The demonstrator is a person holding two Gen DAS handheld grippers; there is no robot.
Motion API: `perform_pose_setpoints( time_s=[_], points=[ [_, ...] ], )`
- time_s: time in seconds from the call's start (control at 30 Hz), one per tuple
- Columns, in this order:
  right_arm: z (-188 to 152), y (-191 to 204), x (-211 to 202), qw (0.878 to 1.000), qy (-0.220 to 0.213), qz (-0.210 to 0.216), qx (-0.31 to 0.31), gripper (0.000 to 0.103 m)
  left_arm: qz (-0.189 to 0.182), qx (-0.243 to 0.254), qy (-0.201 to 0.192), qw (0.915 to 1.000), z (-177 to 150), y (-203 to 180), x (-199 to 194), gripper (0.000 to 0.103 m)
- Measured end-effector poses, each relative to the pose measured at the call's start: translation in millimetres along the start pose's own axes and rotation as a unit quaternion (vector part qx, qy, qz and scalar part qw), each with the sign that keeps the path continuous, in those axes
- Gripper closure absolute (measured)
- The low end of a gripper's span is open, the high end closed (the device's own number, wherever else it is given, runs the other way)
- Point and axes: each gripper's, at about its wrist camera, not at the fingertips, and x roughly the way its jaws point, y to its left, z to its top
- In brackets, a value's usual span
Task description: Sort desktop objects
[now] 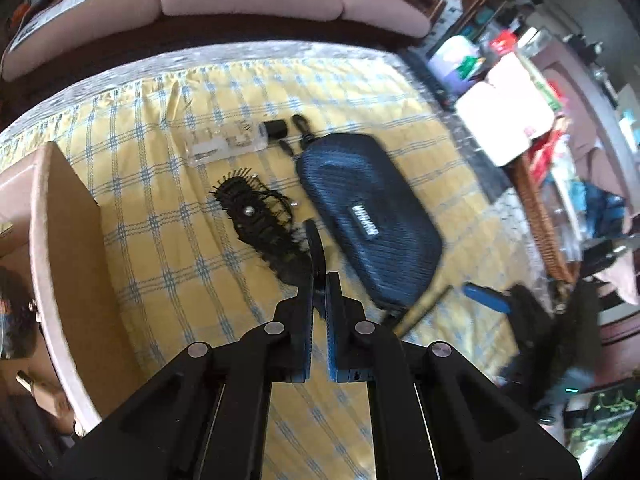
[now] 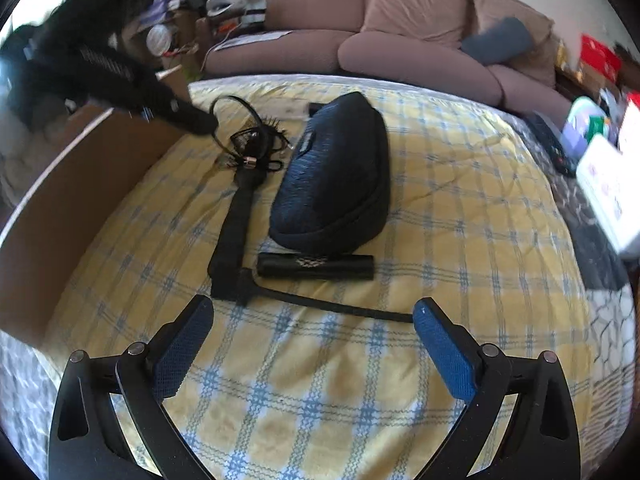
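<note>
Left wrist: left claw (image 1: 320,280) pinches black headband (image 1: 314,246).

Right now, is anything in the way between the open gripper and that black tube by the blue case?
Almost nothing. Between the right gripper and the black tube lies only a thin black strap, flat on the checked cloth. It is low, so the gripper could probably reach over it.

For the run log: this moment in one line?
left gripper: shut on headband | right gripper: open, empty | hairbrush, blue case: on cloth
</note>
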Motion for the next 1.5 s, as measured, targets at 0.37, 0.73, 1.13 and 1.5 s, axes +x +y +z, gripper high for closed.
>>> perform_pose_setpoints(
  time_s=[0.37,0.73,1.13,1.5],
  points=[
    [20.4,-6.0,33.6,0.997,-0.001,-0.003,0.074,0.001,-0.063,0.002,-0.034,0.9975,-6.0,-13.5,-50.5,0.098],
    [17.2,-14.5,33.4,0.996,0.003,-0.004,0.088,0.029,-0.070,-0.009,-0.040,0.9967,-16.9,-2.9,-67.3,0.098],
    [26.9,18.8,-50.6,0.995,-0.041,0.013,0.093,0.028,-0.055,-0.022,-0.071,0.9957,-56.7,31.0,-144.0,0.098],
    [87.2,161.6,-73.7,0.994,-0.045,0.099,-0.001,0.028,-0.005,-0.081,-0.090,0.9926,-121.4,128.1,-208.8,0.098]
  ],
)
